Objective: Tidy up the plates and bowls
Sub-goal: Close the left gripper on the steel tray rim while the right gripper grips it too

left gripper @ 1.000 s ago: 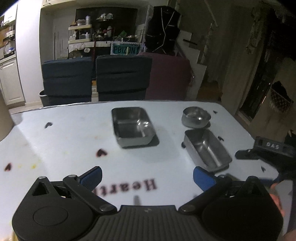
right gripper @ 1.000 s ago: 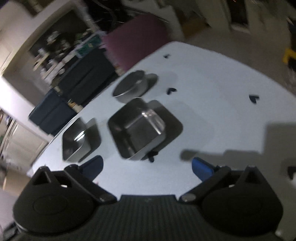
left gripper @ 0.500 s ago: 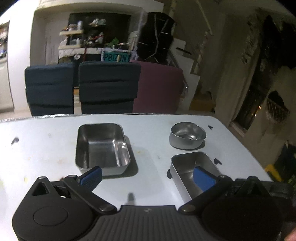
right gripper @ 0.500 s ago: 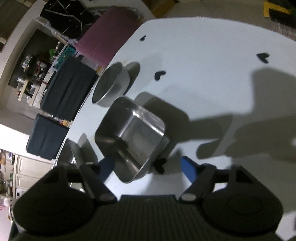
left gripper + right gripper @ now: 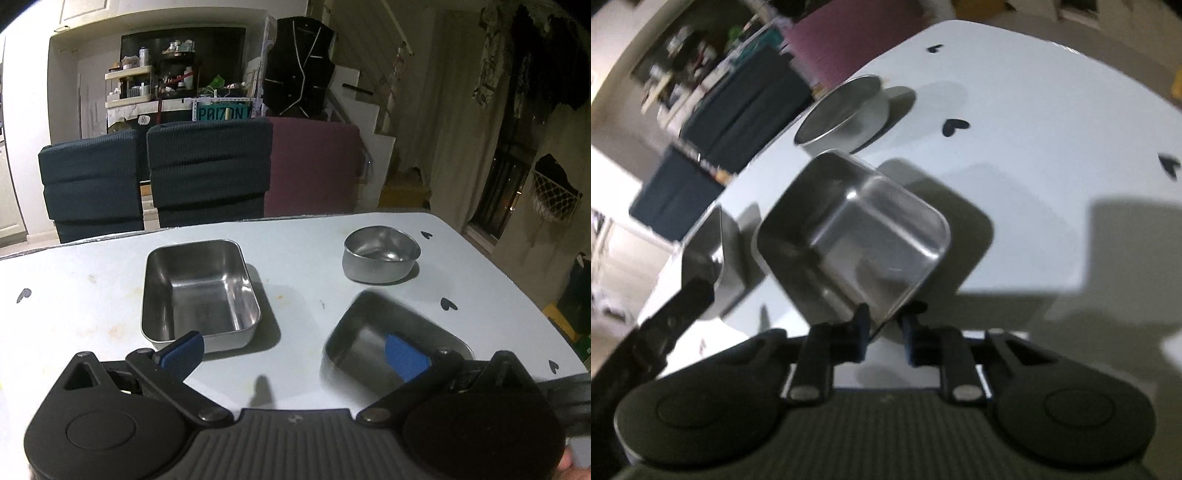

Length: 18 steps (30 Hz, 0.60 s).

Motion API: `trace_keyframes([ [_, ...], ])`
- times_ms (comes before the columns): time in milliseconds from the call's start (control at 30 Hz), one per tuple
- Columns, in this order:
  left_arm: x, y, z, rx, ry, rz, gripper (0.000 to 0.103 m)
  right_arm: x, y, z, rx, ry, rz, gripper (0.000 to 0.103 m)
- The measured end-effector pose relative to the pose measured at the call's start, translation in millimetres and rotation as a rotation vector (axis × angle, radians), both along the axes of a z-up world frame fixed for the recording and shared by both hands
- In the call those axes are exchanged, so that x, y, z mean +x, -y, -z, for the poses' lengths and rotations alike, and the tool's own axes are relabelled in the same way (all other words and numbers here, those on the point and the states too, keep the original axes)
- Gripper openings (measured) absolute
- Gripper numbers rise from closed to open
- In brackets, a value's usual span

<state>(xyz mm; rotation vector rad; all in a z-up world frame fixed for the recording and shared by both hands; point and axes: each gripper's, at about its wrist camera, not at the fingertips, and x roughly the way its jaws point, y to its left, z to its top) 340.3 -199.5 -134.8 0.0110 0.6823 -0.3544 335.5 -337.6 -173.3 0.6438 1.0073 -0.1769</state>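
Three steel dishes sit on a pale blue table (image 5: 306,258). A rectangular steel tray (image 5: 199,291) lies left of centre, a round steel bowl (image 5: 380,253) at the far right, and a second rectangular tray (image 5: 373,339) near right, tilted and blurred. My left gripper (image 5: 291,350) is open and empty, its left fingertip at the first tray's near rim. My right gripper (image 5: 884,326) is shut on the near rim of the second tray (image 5: 857,236), which is tipped up. The round bowl (image 5: 846,114) lies beyond it.
Two dark blue chairs (image 5: 155,177) and a maroon one (image 5: 314,166) stand behind the table's far edge. Small dark heart marks (image 5: 448,304) dot the tabletop. Shelves and clutter fill the back wall. The table's right edge drops to the floor.
My right gripper has closed on the near rim of the second tray and tipped it up. My left gripper has moved forward toward the left tray.
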Motion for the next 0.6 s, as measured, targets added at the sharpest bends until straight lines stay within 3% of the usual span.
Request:
trace_keyframes([
  [100,2,3,3,0.006,-0.027,0.011,0.099,-3,9,-6,-0.039,0.017,-0.018,0.008],
  [300,5,5,15,0.011,-0.209,0.034,0.067,-9,19,-9,-0.067,0.021,-0.034,0.006],
  [533,9,0,25,-0.04,-0.296,0.032,0.028,-3,12,-8,-0.118,0.022,-0.086,0.004],
  [600,11,-1,28,-0.059,-0.319,0.038,0.022,-4,11,-10,-0.118,0.022,-0.1,0.004],
])
